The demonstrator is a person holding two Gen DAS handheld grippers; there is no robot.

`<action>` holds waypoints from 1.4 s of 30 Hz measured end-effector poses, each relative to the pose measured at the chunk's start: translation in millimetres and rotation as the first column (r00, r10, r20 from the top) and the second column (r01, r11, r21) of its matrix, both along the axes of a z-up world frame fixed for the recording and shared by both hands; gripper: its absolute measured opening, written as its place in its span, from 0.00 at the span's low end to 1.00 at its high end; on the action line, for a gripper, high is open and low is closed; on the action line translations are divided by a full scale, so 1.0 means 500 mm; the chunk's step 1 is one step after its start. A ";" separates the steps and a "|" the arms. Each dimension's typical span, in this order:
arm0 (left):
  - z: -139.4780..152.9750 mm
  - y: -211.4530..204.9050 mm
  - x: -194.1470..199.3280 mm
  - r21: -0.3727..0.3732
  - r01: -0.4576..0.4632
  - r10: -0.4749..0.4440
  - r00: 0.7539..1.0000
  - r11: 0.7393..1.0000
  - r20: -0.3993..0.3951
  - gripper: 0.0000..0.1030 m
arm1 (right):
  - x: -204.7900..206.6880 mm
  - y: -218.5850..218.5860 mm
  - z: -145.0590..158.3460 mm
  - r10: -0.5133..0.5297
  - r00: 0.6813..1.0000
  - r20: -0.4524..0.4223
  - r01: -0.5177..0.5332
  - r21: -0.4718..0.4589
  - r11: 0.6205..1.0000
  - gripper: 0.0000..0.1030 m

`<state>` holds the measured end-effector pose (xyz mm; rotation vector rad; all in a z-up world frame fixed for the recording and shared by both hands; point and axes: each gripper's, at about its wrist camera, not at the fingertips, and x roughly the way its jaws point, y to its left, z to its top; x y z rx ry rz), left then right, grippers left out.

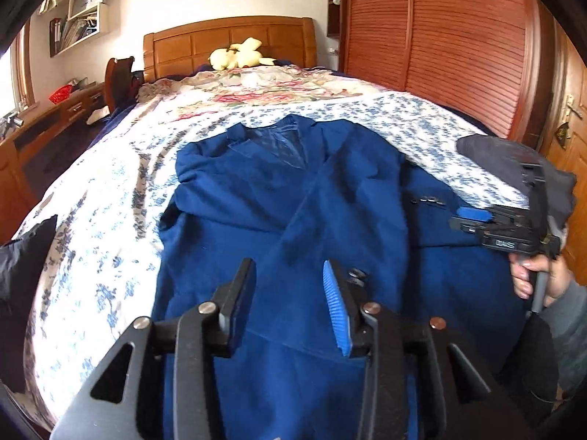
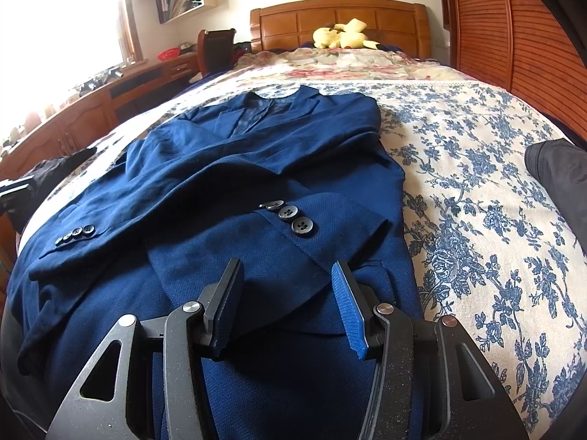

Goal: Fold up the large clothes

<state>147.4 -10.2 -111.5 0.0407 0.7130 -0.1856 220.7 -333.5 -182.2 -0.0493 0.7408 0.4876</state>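
Right wrist | jacket point(image 2: 227, 168) flat | bedspread point(image 2: 477, 168) bare beside right hem

The dark blue suit jacket point(image 2: 234, 168) is matt woven cloth with glossy black, probably plastic, buttons point(image 2: 290, 216). The floral blue-and-white bedspread point(image 2: 477, 190) is soft printed cloth. The orange-brown headboard point(image 2: 341, 18) is polished wood. Each gripper's black fingers carry ribbed blue pads point(image 2: 350, 315), seemingly rubber, with shiny metal pivot pins point(image 1: 207, 308).
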 end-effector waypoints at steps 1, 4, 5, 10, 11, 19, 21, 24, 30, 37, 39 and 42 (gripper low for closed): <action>-0.007 0.005 0.012 0.016 -0.011 0.011 1.000 1.000 -0.010 0.36 | 0.000 0.000 0.000 0.000 1.000 -0.001 0.000 0.001 1.000 0.49; -0.040 0.023 0.039 0.003 -0.026 0.026 0.997 1.000 -0.066 0.36 | 0.000 0.000 0.000 0.000 1.000 -0.002 0.000 0.004 1.000 0.49; -0.057 0.031 0.047 -0.006 -0.032 0.032 0.995 0.999 -0.094 0.36 | 0.000 0.000 0.000 0.001 1.000 -0.002 -0.001 0.004 1.000 0.49; -0.115 0.044 0.055 0.026 -0.075 0.078 0.984 0.997 -0.158 0.36 | 0.000 0.001 0.000 0.000 1.000 -0.002 0.000 0.003 1.000 0.49; -0.125 0.048 0.055 0.028 -0.088 0.092 0.982 0.996 -0.166 0.36 | 0.000 0.001 0.000 0.000 1.000 -0.002 0.000 0.003 1.000 0.49; -0.140 0.058 0.036 -0.014 -0.110 0.107 0.986 0.994 -0.129 0.36 | 0.000 0.001 0.000 0.000 1.000 -0.002 0.000 0.002 1.000 0.49; -0.144 0.059 0.039 -0.029 -0.087 0.083 0.987 0.996 -0.136 0.29 | 0.000 0.001 0.000 0.000 1.000 -0.002 0.000 0.002 1.000 0.49; -0.145 0.060 0.039 -0.046 -0.068 0.060 0.988 0.997 -0.144 0.15 | 0.000 0.001 -0.001 0.000 1.000 -0.003 0.000 0.002 1.000 0.49; -0.095 0.067 0.022 -0.031 -0.092 0.090 0.995 0.995 -0.042 0.02 | 0.000 0.003 0.000 0.001 1.000 -0.004 -0.001 0.002 1.000 0.49; -0.043 0.073 0.020 0.020 -0.130 0.129 0.991 0.991 0.037 0.02 | 0.000 0.002 -0.003 0.003 1.000 -0.005 -0.003 0.001 1.000 0.49; -0.041 0.073 0.020 0.023 -0.128 0.127 0.991 0.991 0.037 0.02 | 0.000 0.002 -0.003 0.003 1.000 -0.005 -0.003 0.000 1.000 0.49; -0.045 0.078 0.018 0.018 -0.140 0.140 0.990 0.990 0.019 0.04 | 0.000 0.000 -0.004 0.003 1.000 -0.005 -0.003 0.001 1.000 0.49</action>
